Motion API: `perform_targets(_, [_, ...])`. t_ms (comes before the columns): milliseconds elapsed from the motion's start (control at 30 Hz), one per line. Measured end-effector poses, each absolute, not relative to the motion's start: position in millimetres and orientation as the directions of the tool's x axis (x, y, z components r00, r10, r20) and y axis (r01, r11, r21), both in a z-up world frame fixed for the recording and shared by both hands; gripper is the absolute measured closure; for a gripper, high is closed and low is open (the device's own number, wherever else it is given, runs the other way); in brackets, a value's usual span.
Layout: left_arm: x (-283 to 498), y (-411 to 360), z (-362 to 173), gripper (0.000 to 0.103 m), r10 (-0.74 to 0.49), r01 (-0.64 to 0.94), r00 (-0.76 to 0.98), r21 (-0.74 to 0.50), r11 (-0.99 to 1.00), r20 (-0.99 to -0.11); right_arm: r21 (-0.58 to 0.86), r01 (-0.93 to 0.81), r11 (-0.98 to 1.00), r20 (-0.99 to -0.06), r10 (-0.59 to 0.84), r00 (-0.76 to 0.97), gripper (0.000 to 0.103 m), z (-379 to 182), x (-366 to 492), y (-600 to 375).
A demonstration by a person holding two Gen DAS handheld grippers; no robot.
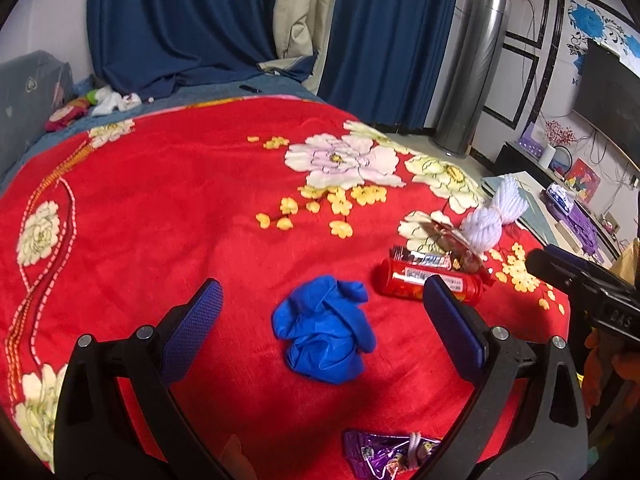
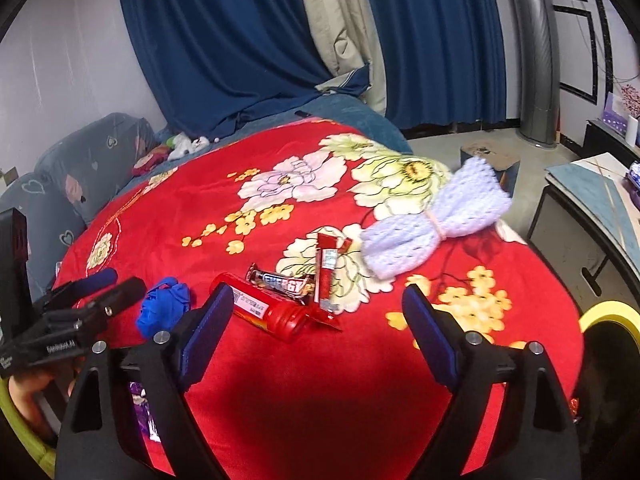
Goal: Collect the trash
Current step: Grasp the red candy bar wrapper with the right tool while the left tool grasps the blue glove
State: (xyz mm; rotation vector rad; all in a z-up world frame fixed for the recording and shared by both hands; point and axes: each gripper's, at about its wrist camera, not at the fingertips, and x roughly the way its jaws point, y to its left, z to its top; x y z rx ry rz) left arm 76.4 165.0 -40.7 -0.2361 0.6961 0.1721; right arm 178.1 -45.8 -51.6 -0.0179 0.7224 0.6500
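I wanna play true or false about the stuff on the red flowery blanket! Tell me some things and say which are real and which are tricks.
1. The crumpled blue glove lies on the red blanket between the open fingers of the left gripper. True.
2. The right gripper is squeezing the red bottle. False: its fingers are spread open and hold nothing; the bottle just lies on the blanket.
3. The white yarn bundle is tied around its middle. True.
4. The energy bar wrapper is inside a bin. False: it lies on the blanket beside the red bottle.
5. A purple wrapper lies close to the left gripper. True.
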Motion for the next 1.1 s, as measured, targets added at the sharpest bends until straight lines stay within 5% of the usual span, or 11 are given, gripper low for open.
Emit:
perform_targets(200, [80,171,-55,0.011,0.046,-0.242,0.731,-0.196,0.95,-0.681,0.217,-0.553,0.805,-0.654,0.54,0.529,0.034,-64,194,-30])
perform_targets(433, [84,166,-64,0.027,0.003,-0.211,0.714,-0.211,0.954,-0.7,0.276,-0.527,0.804,-0.696,0.546,0.468,0.055,-83,211,-23])
perform_targets(767, [90,163,-76,0.037,-0.029,-0.202,0.683,-0.227,0.953,-0.73,0.347,-0.471,0.811,-0.714,0.554,0.428,0.076,-99,228,-30])
perform_targets(867, [91,166,-78,0.043,-0.035,-0.206,0.676,-0.235,0.95,-0.736,0.351,-0.475,0.807,-0.721,0.557,0.413,0.087,-102,230,-33])
perform_targets(1100, [92,168,-82,0.075,-0.044,-0.21,0.666,-0.244,0.947,-0.745,0.332,-0.495,0.803,-0.712,0.558,0.426,0.092,-102,220,-41])
